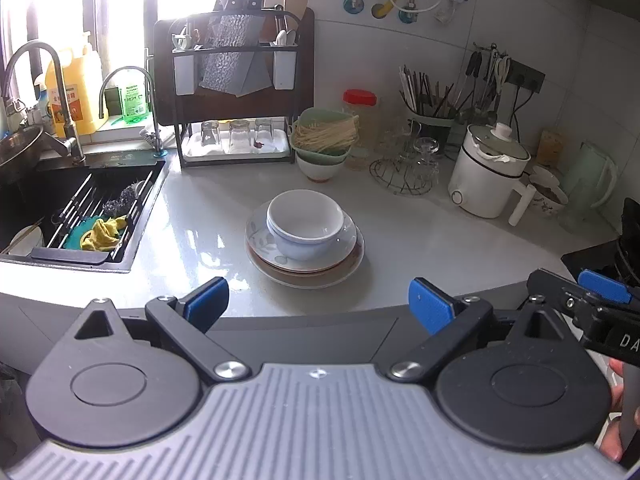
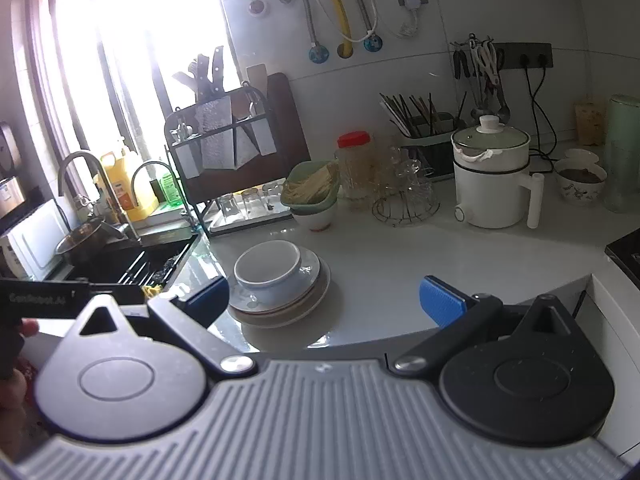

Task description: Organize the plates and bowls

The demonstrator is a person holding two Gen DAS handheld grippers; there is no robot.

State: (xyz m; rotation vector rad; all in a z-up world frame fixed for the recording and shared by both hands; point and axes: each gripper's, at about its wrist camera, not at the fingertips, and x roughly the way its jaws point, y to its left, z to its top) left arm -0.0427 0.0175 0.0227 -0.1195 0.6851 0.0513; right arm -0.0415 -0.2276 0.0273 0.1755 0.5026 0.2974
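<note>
A white bowl (image 1: 306, 222) sits on a stack of plates (image 1: 348, 258) in the middle of the white counter (image 1: 420, 248). The top plate has a leaf pattern; a brown-rimmed plate lies under it. My left gripper (image 1: 319, 304) is open and empty, held back at the counter's front edge, short of the stack. My right gripper (image 2: 326, 300) is open and empty, also at the front edge; the bowl (image 2: 267, 266) and plates (image 2: 316, 292) lie just beyond its left finger. The right gripper also shows at the right edge of the left wrist view (image 1: 592, 300).
A black sink (image 1: 80, 208) with rack and yellow cloth lies left. A dish rack (image 1: 236, 92) with glasses stands behind. A green basket of noodles on a bowl (image 1: 324, 140), a jar, a glass stand, a white cooker (image 1: 488, 168) and a patterned bowl (image 2: 580, 182) line the back.
</note>
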